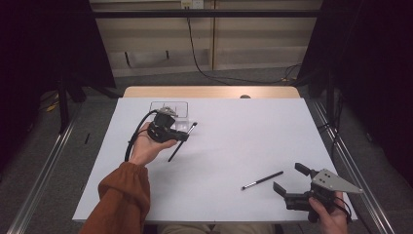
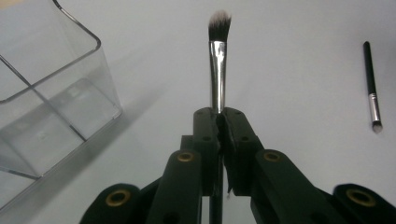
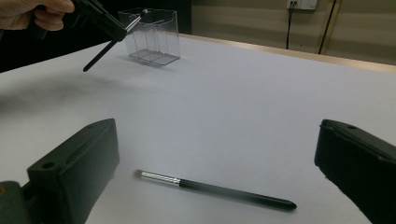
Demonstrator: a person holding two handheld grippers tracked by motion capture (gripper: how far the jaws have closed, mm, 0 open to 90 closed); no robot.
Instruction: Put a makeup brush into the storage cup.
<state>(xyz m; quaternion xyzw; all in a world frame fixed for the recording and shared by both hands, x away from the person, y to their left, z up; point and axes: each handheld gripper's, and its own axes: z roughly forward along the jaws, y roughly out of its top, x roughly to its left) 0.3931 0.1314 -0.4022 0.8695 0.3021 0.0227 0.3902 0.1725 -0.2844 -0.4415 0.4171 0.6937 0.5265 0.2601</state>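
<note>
A white table (image 1: 234,141) spreads under both claws, bare in the wide stretch between the left claw (image 1: 184,136) and the right claw (image 1: 288,177). Beyond the left claw, the table's far edge shows a pale wooden strip (image 1: 209,91), and a small dark round thing (image 1: 245,96) sits on that strip, to the right of this claw. Farther off lies grey floor (image 1: 160,78), where a black cable (image 1: 195,53) runs down from a wall socket (image 1: 191,4). Black curtains (image 1: 44,44) hang well out to the left of the left claw, and a metal rail (image 1: 360,180) runs along the floor just right of the right claw
</note>
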